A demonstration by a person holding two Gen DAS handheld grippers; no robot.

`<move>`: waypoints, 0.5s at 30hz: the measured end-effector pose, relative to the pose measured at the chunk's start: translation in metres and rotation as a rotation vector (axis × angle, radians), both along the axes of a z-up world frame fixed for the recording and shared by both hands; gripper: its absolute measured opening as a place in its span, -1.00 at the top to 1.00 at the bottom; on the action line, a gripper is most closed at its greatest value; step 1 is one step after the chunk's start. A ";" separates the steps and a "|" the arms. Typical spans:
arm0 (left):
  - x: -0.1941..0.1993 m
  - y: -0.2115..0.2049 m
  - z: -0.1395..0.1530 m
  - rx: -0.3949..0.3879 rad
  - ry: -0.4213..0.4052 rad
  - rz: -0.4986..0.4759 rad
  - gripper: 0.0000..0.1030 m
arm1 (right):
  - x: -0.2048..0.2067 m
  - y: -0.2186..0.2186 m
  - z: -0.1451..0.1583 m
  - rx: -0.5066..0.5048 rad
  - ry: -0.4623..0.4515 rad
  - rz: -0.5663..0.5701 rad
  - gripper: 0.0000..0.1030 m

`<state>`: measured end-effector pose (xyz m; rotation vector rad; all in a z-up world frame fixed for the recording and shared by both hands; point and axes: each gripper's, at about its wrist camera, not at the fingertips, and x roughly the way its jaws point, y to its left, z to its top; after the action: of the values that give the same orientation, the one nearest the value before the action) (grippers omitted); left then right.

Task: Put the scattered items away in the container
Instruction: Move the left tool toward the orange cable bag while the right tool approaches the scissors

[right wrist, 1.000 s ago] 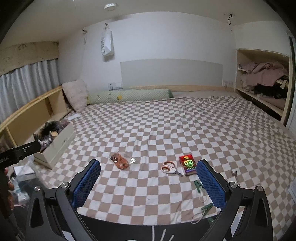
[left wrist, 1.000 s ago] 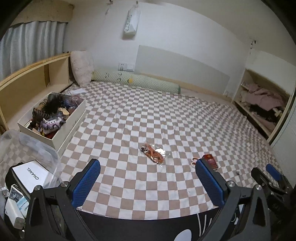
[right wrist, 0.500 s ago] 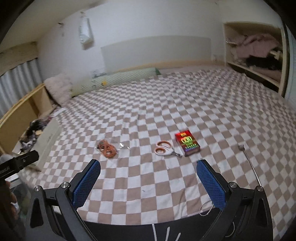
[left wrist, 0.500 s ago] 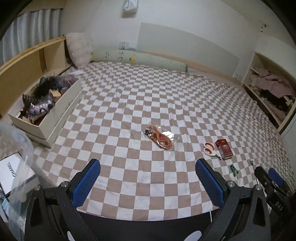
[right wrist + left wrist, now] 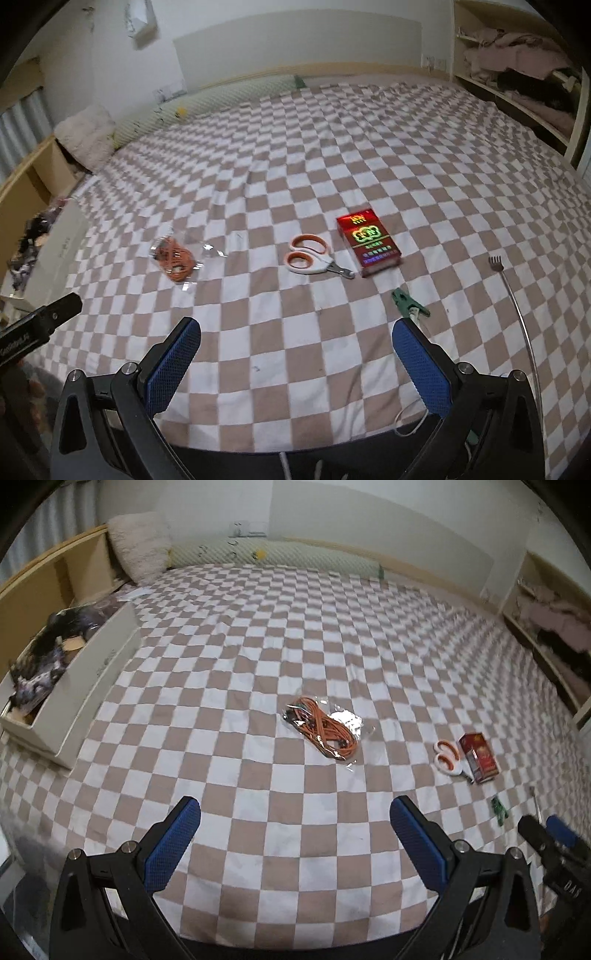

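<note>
From your left wrist view, your left gripper [image 5: 295,830] hangs over the near edge of the checkered bedspread [image 5: 229,672] with its blue-padded tongs spread wide and nothing between them. Straight ahead at 12 o'clock lies the bag of orange cable [image 5: 323,729], flat on the cloth and well apart from the tongs. At about 2 o'clock the orange-handled scissors [image 5: 448,758] lie just beside the red box [image 5: 478,757], apparently touching it. A small green clip [image 5: 498,810] sits at 3 o'clock, near your right gripper [image 5: 554,840], which enters at the right edge; this view doesn't show how its tongs stand. At 10 o'clock the white cardboard box [image 5: 96,672], already full of dark items, rests on the bed by the wooden shelf [image 5: 33,590]. From your right wrist view, your right gripper [image 5: 297,354] also has its tongs spread apart and empty, above the bedspread's near part. The scissors [image 5: 310,254] lie at 12 o'clock, blades pointing right toward the red box [image 5: 369,242], which sits just to their right. The green clip [image 5: 408,302] is at 1 o'clock, close to the right finger [image 5: 421,365]. A long metal back scratcher [image 5: 517,314] runs along the 3 o'clock side. The cable bag [image 5: 175,256] is at 10 o'clock, and the white box [image 5: 55,251] is at 9 o'clock, blurred.
</note>
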<state>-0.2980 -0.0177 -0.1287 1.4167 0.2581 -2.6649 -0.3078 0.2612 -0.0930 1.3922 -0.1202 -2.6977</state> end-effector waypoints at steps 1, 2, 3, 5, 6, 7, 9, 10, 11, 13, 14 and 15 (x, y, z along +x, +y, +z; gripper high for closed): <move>-0.004 0.001 -0.003 0.005 -0.007 -0.003 -1.00 | -0.004 0.002 -0.002 0.006 -0.008 0.000 -1.00; -0.008 0.002 -0.006 0.011 -0.013 -0.004 -1.00 | -0.006 0.003 -0.005 0.010 -0.014 0.000 -1.00; -0.012 0.003 -0.009 0.018 -0.019 -0.006 -1.00 | -0.009 0.003 -0.007 0.014 -0.021 -0.001 -1.00; -0.021 0.004 -0.013 0.022 -0.029 -0.013 -1.00 | -0.016 0.006 -0.009 0.012 -0.034 0.005 -1.00; -0.025 0.005 -0.014 0.022 -0.033 -0.017 -1.00 | -0.020 0.007 -0.010 0.005 -0.038 0.005 -1.00; -0.030 0.005 -0.017 0.026 -0.037 -0.022 -1.00 | -0.023 0.008 -0.012 -0.001 -0.043 0.004 -1.00; -0.037 0.005 -0.021 0.037 -0.044 -0.027 -1.00 | -0.030 0.011 -0.015 -0.022 -0.054 0.004 -1.00; -0.041 0.006 -0.023 0.049 -0.048 -0.028 -1.00 | -0.035 0.011 -0.017 -0.028 -0.058 0.005 -1.00; -0.046 0.006 -0.025 0.062 -0.052 -0.029 -1.00 | -0.040 0.011 -0.019 -0.034 -0.062 0.006 -1.00; -0.055 0.007 -0.028 0.089 -0.059 -0.033 -1.00 | -0.051 0.011 -0.022 -0.046 -0.070 0.008 -1.00; -0.059 0.008 -0.030 0.102 -0.060 -0.038 -1.00 | -0.054 0.012 -0.024 -0.057 -0.071 0.006 -1.00; -0.063 0.009 -0.033 0.107 -0.063 -0.043 -1.00 | -0.059 0.012 -0.025 -0.072 -0.074 0.009 -1.00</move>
<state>-0.3607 -0.0091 -0.1612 1.5517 0.3734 -2.6714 -0.3664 0.2733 -0.1182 1.4680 -0.2137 -2.6081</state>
